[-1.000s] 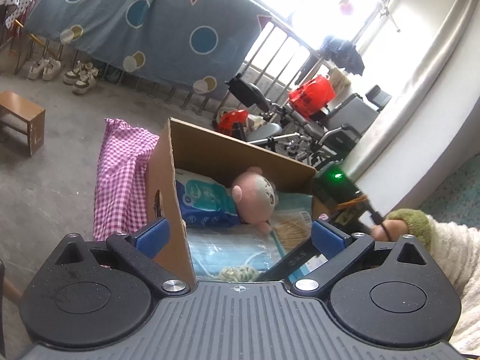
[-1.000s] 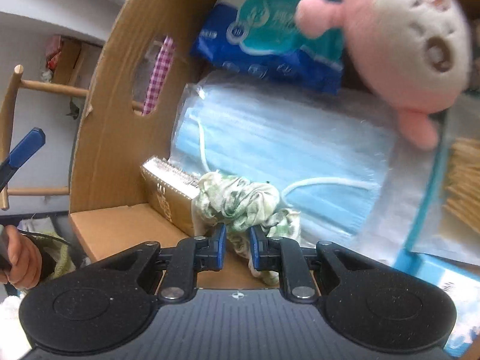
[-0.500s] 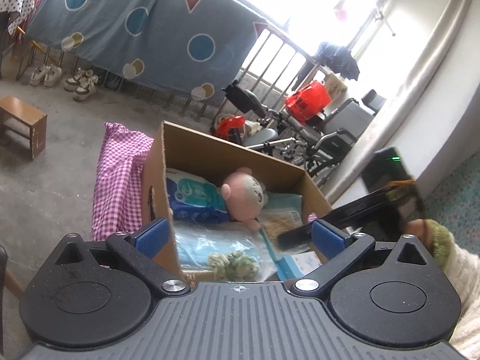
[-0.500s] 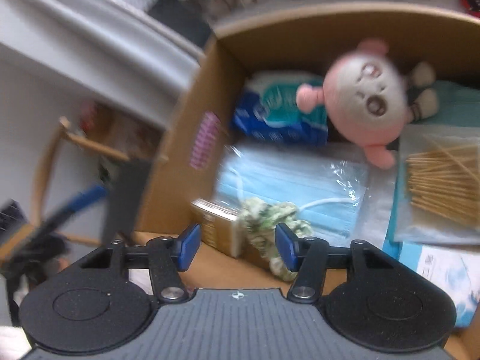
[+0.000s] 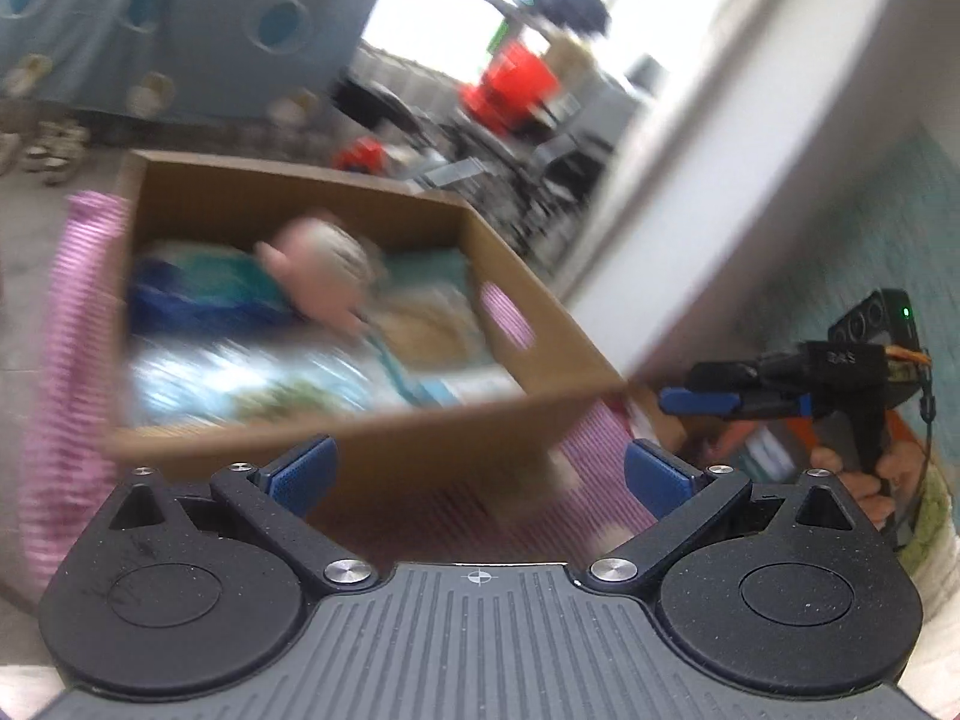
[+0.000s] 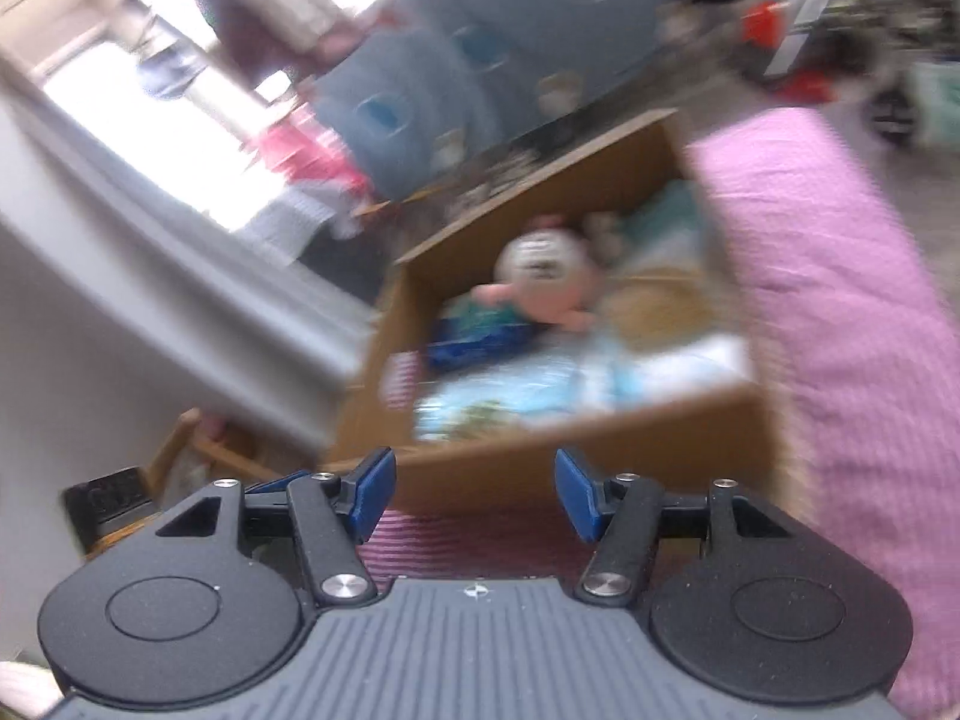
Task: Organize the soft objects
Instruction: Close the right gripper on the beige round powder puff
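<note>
Pink checked cloth [image 6: 840, 324] covers the surface under and beside the box [image 5: 372, 438], hanging off the far left side in the left view. The box stands open and holds about 5 blurred items: a pale blue plastic pack [image 5: 240, 378], a dark blue packet [image 6: 480, 336], a pink plush [image 5: 318, 276], a tan bundle [image 5: 420, 318] and a small green-white fabric piece [image 6: 480, 414] near the front wall. Both frames are motion-blurred, so finer detail cannot be confirmed. Left gripper [image 5: 477, 471] is released wide, nothing between its pads, level with the box front. Right gripper [image 6: 474, 495] is opening, empty, outside the box; the left view shows it off to the right, well apart from the box. Judgement: the soft items are in the box and both hands are clear. For the next pick, steady the hand first, keep the jaws wide, approach over the rim and avoid snagging the cloth.
</note>
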Motion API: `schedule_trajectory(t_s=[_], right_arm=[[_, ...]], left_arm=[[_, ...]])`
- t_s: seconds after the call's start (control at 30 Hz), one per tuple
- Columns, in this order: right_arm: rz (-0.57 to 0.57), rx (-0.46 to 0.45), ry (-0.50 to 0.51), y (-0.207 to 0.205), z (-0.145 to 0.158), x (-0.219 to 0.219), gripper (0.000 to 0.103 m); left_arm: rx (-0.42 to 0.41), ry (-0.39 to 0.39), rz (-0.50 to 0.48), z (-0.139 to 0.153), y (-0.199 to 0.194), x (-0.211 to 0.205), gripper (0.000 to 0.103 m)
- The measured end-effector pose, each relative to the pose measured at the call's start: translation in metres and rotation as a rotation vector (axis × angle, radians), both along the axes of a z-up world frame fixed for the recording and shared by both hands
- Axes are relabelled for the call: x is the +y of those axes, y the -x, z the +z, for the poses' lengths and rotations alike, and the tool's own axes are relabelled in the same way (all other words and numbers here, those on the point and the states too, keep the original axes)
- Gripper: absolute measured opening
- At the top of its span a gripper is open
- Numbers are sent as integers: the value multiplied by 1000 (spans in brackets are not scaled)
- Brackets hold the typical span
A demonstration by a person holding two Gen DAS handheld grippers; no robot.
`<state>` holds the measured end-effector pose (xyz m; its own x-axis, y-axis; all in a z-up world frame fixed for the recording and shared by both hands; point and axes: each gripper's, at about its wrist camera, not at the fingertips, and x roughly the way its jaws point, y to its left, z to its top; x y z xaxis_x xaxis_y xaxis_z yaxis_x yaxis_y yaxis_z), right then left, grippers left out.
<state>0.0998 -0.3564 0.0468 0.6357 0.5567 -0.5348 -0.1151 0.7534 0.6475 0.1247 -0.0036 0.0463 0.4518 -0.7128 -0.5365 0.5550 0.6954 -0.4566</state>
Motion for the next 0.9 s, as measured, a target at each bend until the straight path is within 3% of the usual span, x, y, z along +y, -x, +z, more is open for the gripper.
schedule_trajectory(t_s=[0.2, 0.37, 0.43, 0.77, 0.9], right_arm=[[-206, 60, 181, 55, -55, -21, 60], [-272, 98, 242, 64, -86, -27, 58], [-272, 106, 223, 66, -96, -30, 56], [-251, 151, 181, 65, -127, -38, 46], [-232, 157, 171, 62, -134, -38, 37]], left_arm=[[18, -86, -218, -40, 14, -82, 101], [5, -158, -372, -70, 23, -141, 101], [5, -181, -419, -81, 24, -160, 99], [-25, -280, -478, -111, 28, -212, 75], [-31, -315, -481, -118, 27, -221, 64]])
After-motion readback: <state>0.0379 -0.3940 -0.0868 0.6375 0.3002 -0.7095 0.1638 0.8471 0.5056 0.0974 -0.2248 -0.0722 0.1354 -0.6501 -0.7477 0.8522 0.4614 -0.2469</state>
